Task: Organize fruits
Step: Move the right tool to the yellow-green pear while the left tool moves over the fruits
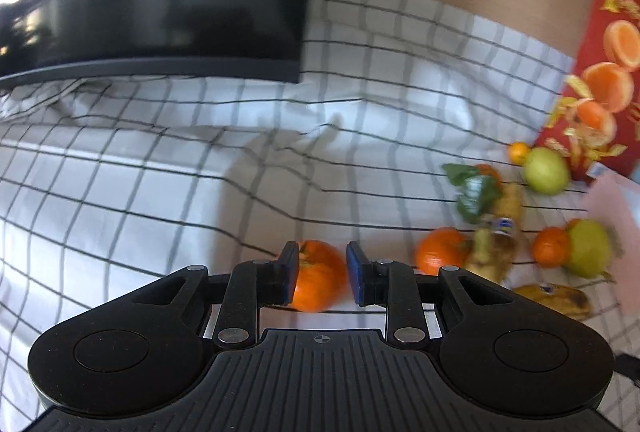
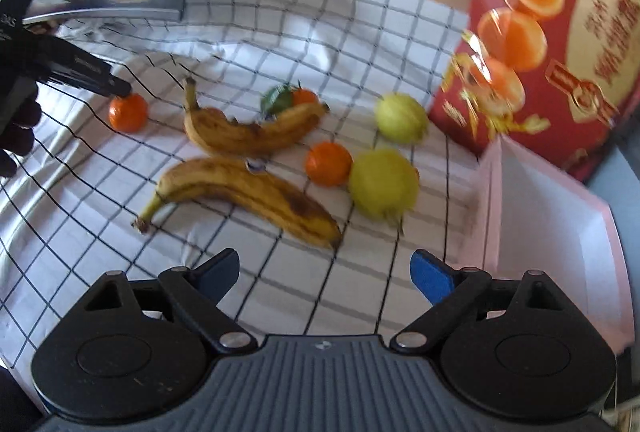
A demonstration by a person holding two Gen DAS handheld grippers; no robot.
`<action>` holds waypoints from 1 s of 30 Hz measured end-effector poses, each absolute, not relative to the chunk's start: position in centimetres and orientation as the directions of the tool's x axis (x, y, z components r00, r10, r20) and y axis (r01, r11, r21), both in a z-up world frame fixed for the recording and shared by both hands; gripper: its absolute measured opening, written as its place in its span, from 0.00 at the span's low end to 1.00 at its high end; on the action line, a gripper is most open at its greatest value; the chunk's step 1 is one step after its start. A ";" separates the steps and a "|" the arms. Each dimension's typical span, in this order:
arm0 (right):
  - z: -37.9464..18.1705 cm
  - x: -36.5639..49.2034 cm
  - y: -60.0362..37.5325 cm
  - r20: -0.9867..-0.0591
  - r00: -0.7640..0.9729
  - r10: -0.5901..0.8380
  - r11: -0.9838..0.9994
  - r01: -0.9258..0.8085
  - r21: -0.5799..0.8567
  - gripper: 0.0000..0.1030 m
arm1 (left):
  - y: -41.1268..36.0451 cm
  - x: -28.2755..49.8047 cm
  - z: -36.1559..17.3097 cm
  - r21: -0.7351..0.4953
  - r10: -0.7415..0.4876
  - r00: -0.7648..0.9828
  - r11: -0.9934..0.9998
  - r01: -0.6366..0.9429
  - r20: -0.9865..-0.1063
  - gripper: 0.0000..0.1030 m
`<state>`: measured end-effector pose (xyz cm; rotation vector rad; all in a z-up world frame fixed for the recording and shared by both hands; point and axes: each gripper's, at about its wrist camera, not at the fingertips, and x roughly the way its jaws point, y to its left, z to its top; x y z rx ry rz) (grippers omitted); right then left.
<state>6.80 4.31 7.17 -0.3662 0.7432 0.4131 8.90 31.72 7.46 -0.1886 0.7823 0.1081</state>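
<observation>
Left gripper (image 1: 322,274) has its blue pads set around a mandarin (image 1: 318,276) on the checked cloth (image 1: 160,172); one pad touches the fruit while a thin gap shows at the other, so the grip is not closed on it. Right gripper (image 2: 324,272) hangs wide open and holds nothing, above a bare patch of the cloth. Ahead of it lie two spotted bananas (image 2: 248,188) side by side, a second mandarin (image 2: 329,163) touching a yellow-green fruit (image 2: 383,183) (blurred, perhaps a lemon), another such fruit (image 2: 401,117) further back, and a leafy mandarin (image 2: 303,96) behind the far banana. A pink-rimmed white box (image 2: 552,216) stands open at the right, beside a red carton (image 2: 560,44) printed with oranges.
</observation>
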 end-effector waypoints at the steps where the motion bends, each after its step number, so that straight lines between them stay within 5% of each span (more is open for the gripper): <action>1: 7.2 7.1 4.5 -0.705 0.666 0.243 0.845 -0.502 -0.183 0.89 | 31.4 8.8 7.5 -0.145 0.003 0.709 0.978 -0.148 -0.705 0.28; 6: 5.7 9.4 7.7 -0.731 0.595 0.333 0.705 -0.672 -0.226 0.66 | 30.0 6.7 7.3 -0.214 -0.072 0.690 0.969 -0.122 -0.720 0.28; 13: 3.1 14.3 10.1 -0.806 0.459 0.373 0.538 -0.815 -0.215 0.66 | 29.2 3.6 6.9 -0.266 -0.110 0.656 0.953 -0.144 -0.746 0.28; 24: 3.5 11.2 6.0 -0.830 0.380 0.409 0.730 -0.682 0.047 0.48 | 24.4 5.5 8.2 -0.330 -0.273 0.678 0.943 0.047 -0.683 0.28; 30: 5.4 7.5 1.7 -0.793 0.464 0.395 0.803 -0.594 0.052 0.54 | 15.2 9.1 10.6 -0.097 -0.376 0.672 0.905 0.414 -0.638 0.29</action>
